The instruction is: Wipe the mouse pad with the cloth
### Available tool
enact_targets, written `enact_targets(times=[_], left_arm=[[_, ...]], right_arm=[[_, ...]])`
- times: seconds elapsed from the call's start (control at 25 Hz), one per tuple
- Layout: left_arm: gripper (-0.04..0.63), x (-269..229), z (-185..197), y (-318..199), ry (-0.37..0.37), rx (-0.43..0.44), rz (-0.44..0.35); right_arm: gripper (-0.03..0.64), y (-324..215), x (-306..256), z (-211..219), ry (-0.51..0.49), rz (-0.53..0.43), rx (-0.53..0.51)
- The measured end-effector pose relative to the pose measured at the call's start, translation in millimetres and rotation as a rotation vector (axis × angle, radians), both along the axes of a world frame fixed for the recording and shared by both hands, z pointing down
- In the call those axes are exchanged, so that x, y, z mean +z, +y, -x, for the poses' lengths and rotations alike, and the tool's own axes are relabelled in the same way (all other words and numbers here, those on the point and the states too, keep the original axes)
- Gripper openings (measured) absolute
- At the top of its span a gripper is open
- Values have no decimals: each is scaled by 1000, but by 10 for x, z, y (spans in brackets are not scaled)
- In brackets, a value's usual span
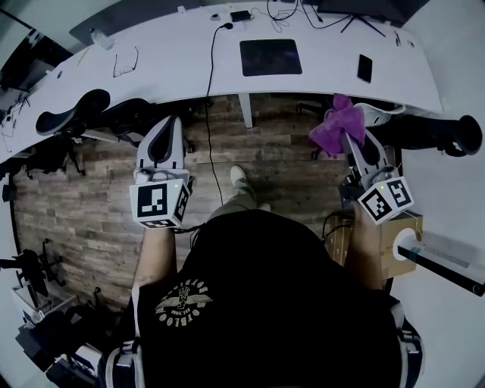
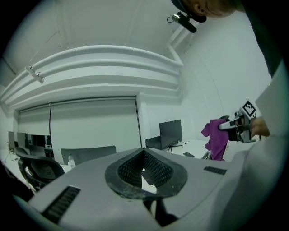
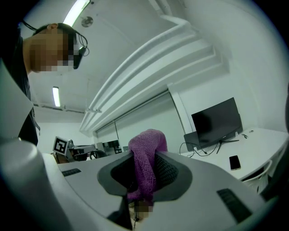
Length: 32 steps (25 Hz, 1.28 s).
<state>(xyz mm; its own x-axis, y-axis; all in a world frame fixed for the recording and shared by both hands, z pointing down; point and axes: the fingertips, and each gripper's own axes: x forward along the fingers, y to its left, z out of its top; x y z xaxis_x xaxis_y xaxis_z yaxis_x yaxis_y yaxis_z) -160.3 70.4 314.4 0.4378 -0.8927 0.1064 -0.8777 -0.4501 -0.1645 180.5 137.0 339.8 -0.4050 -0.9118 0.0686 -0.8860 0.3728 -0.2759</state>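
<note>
The left gripper (image 1: 168, 125) is held above the wooden floor (image 1: 91, 204), jaws pressed together on nothing. The dark mouse pad (image 1: 270, 57) is laid on the white desk (image 1: 174, 53). The purple cloth (image 1: 337, 125) is pinched by the right gripper (image 1: 347, 140), off the desk's near edge.

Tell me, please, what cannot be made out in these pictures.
- Mouse pad, head view: too small and dark to show any dirt.
- Cloth, right gripper view: lower end hidden between the jaws, under a mosaic patch.
- Small items at the desk's far edge, head view: too small to name.
</note>
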Motion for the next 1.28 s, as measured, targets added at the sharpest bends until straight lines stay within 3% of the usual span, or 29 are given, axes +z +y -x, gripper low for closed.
enact_targets(times=[0.48, 1.0, 1.28], left_arm=[[2, 41, -37, -1110, 22, 2, 16], [2, -10, 106, -2231, 15, 53, 9], [2, 72, 194, -2559, 13, 105, 15]], right_arm=[[86, -1113, -56, 76, 23, 17, -27], [86, -2039, -129, 213, 21, 3, 33], [86, -2338, -165, 365, 36, -17, 67]])
